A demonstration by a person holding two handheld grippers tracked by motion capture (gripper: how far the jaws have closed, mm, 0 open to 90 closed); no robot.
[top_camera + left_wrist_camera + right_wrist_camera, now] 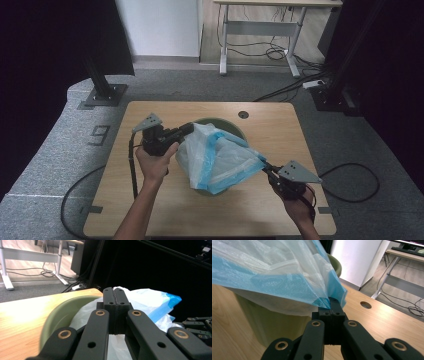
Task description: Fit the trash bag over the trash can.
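Fingers of the right gripper (pixel 266 168) are pinched on the blue corner of the plastic bag (pixel 220 157) in the high view, while the left gripper (pixel 187 129) sits at the bag's opposite, whiter edge with its jaws together. The bag drapes over the green bin (pixel 235 129) at the middle of the table (pixel 150 215), stretched along a line running between the two grippers, so both hands are equally close to it.

Seen from the left gripper view, the jaws are pressed flat against each other; the bag (pixel 150 298) bulges just behind them, and whether any film is caught between them I cannot tell.

From the right gripper view, the bag's blue corner (pixel 287 285) disappears into the closed fingertips (pixel 331 305), pulled taut up and away over the bin's rim (pixel 335 265). It is thin, translucent white with blue bands, crinkled
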